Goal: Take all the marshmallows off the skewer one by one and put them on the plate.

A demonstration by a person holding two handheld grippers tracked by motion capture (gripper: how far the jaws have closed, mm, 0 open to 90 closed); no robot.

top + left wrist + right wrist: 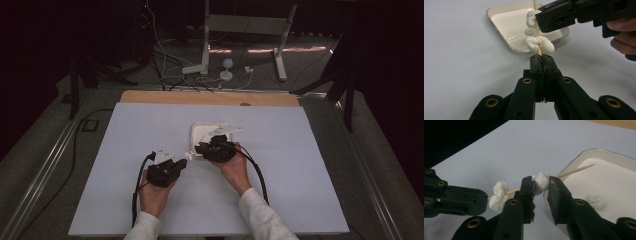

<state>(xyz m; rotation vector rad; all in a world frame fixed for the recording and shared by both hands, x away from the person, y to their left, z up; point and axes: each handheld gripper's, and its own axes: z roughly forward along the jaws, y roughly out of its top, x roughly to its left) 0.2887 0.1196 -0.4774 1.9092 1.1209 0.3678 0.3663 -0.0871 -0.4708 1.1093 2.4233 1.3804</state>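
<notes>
Here, a shallow white tray (599, 155) on the counter (125, 150) holds one white puffy piece (596, 202). The left claw (542, 60), jaws together, clamps the butt end of a wooden skewer (574, 172), whose long axis runs from that claw to a pointed tip over the tray. Two more white pieces are threaded on the skewer: the right claw (541, 185) is pinched on the tip-side piece (541, 182), while the other piece (498, 195) sits just beside the left claw.

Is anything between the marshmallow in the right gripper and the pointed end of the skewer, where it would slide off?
Nothing visible. Beyond the upper marshmallow in the right gripper, the skewer runs bare to its tip over the tray. The second marshmallow sits behind, toward the left gripper.
</notes>
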